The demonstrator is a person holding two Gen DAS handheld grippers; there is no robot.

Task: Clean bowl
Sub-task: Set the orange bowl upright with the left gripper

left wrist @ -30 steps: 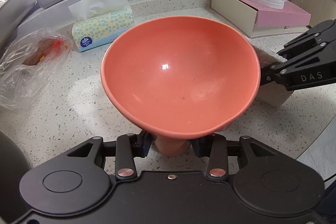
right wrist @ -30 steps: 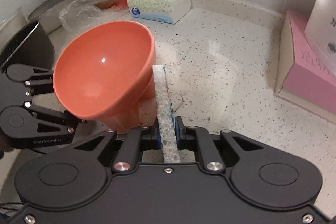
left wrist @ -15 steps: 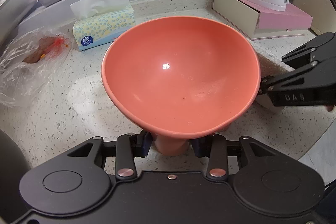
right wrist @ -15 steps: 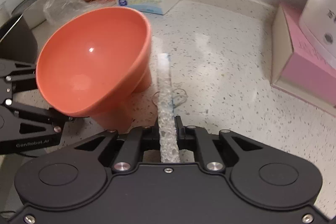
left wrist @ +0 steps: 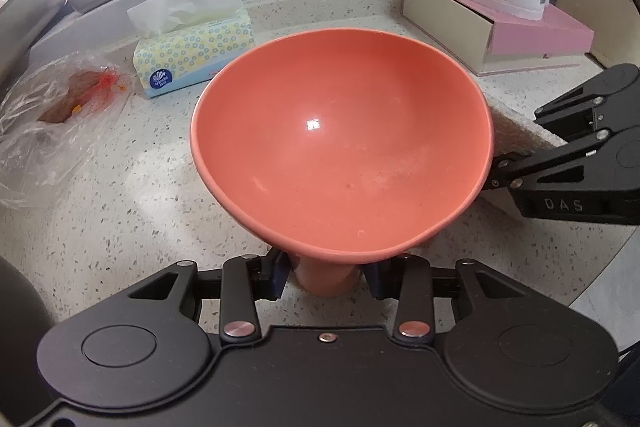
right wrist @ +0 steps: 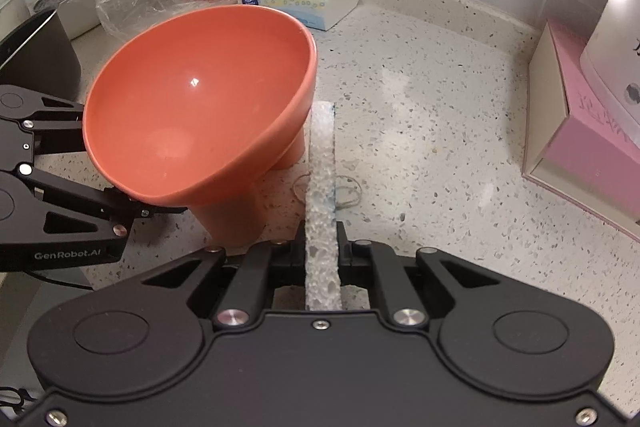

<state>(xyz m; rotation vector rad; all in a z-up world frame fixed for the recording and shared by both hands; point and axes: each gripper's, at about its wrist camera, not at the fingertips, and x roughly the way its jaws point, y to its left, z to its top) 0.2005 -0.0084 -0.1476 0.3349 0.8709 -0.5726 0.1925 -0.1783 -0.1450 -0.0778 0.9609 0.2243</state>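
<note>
Coral footed bowl (left wrist: 340,139) tilted above the speckled table (left wrist: 120,211), mouth facing the left-wrist camera | left gripper (left wrist: 326,277) clamped on its foot | right gripper (right wrist: 322,247) nearly closed, pinching a white sponge (right wrist: 322,171) edge-on, just beside the bowl's outer wall | tissue box (left wrist: 192,57) behind

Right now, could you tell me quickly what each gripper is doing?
Left gripper: closed on the foot of the orange bowl, holding it tilted.
Right gripper: closed on the sponge.
</note>
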